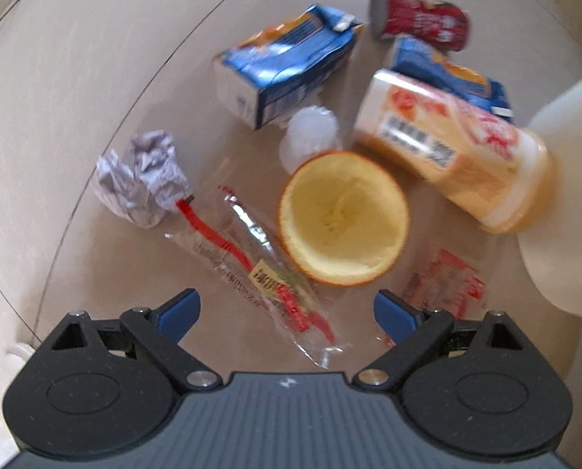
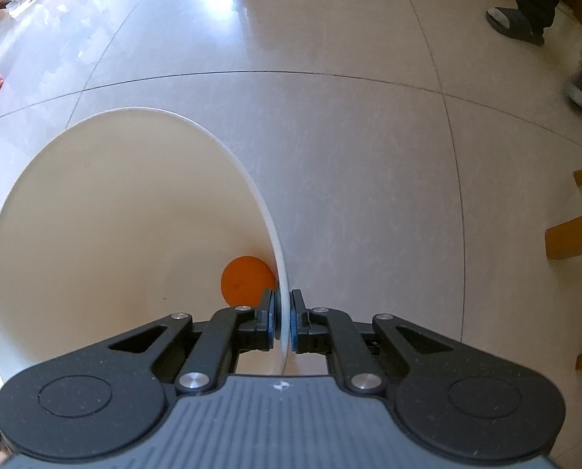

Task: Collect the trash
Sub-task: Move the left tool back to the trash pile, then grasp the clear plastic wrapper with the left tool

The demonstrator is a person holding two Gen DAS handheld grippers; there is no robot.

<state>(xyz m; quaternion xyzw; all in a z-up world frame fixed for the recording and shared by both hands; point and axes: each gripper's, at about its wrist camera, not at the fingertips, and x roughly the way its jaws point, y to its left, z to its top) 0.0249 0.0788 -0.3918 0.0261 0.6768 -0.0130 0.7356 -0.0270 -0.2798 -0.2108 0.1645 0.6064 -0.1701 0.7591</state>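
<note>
The right gripper (image 2: 284,320) pinches the bin (image 2: 134,211) rim. The left gripper (image 1: 287,312), jaws spread, hangs over the wrapper (image 1: 267,269). Next: lower and close on it.

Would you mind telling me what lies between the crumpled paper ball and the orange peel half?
In the left wrist view, a clear plastic wrapper with red print lies between the paper ball and orange peel half.

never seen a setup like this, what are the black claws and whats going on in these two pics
Each picture comes from a camera mounted on a hand-held two-finger gripper, looking along its fingers. A person carries one in each hand.

The left gripper is open above floor litter: a hollow orange peel half, clear wrappers, crumpled paper, a blue carton, a red can and a yellow bottle.

The right gripper is shut on the rim of a white bin, with an orange piece inside.
</note>
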